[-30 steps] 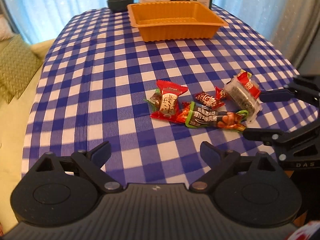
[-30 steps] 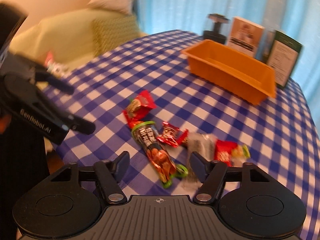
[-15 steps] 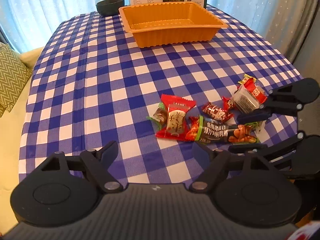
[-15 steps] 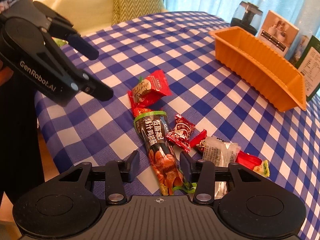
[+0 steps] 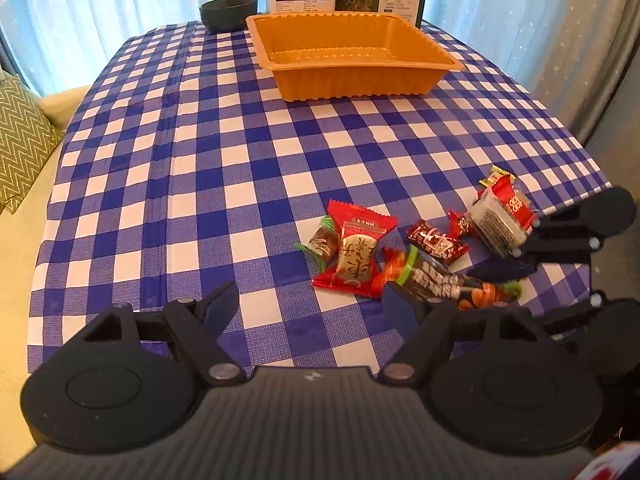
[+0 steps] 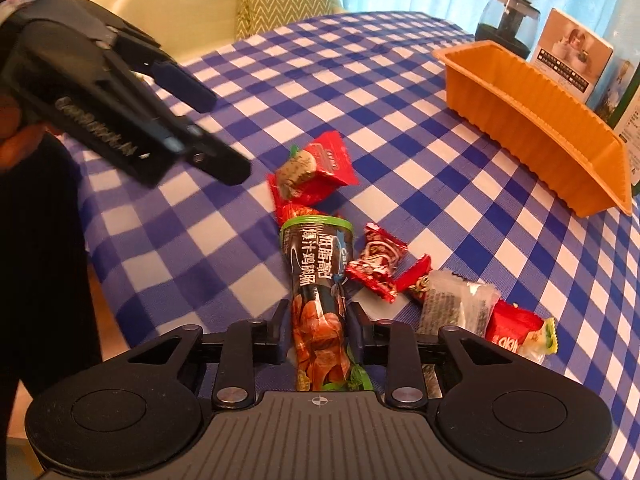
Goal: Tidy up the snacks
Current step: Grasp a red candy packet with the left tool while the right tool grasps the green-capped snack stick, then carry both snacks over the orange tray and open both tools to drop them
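Your right tongs (image 6: 316, 322) have just been closing and now pinch the long dark snack stick (image 6: 318, 280) by its near end on the checked cloth (image 6: 400, 92). Your left tongs (image 5: 310, 306) stand wide, nothing between them, the red packet (image 5: 356, 256) just ahead. The orange tray (image 5: 352, 68) sits well beyond both.

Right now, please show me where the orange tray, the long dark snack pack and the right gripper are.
orange tray (image 5: 352, 76): left wrist view, on its near wall.
long dark snack pack (image 6: 316, 268): right wrist view, on its printed middle.
right gripper (image 6: 318, 326): right wrist view, midway between its fingertips.
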Demonstrator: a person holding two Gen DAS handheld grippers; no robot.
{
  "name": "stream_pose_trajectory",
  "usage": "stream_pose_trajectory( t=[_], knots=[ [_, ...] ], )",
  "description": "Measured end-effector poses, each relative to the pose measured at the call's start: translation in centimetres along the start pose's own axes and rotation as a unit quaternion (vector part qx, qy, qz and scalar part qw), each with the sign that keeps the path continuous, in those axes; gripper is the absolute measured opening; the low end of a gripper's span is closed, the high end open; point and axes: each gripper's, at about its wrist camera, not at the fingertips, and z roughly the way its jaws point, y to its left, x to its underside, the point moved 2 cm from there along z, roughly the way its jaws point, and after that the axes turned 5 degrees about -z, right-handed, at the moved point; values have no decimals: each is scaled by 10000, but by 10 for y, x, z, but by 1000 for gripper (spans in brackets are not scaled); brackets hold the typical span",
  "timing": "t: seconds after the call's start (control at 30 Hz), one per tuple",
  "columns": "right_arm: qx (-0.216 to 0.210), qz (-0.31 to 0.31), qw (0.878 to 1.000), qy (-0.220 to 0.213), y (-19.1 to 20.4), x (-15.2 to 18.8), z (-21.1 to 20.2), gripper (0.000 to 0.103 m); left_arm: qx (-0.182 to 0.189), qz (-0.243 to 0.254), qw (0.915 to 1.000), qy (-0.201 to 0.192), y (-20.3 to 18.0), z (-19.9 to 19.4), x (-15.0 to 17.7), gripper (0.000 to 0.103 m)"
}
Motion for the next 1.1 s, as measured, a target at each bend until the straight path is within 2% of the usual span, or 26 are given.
stream_pose_trajectory(
  t=[0.2, 0.4, 0.6, 0.97, 1.1],
  knots=[
    [126, 374, 9988, -276, 14, 9, -21, 29, -64, -83, 9999, -114, 2, -5, -3, 76],
    [563, 1303, 9877, -656, 2, 20, -47, 29, 49, -69, 9998, -202, -4, 1, -6, 69],
    [928, 1907, 9744, -747, -26, 24, -59, 29, 155, 104, 9993, -313, -19, 20, -11, 56],
    [1041, 2206, 9664, -810, -43, 28, -58, 29, 100, 423, 9989, -175, -33, 46, -13, 21],
    [1030, 2263, 9649, -840, -44, 28, -59, 29, 73, 418, 9990, -155, -34, 45, -10, 19]
  ],
)
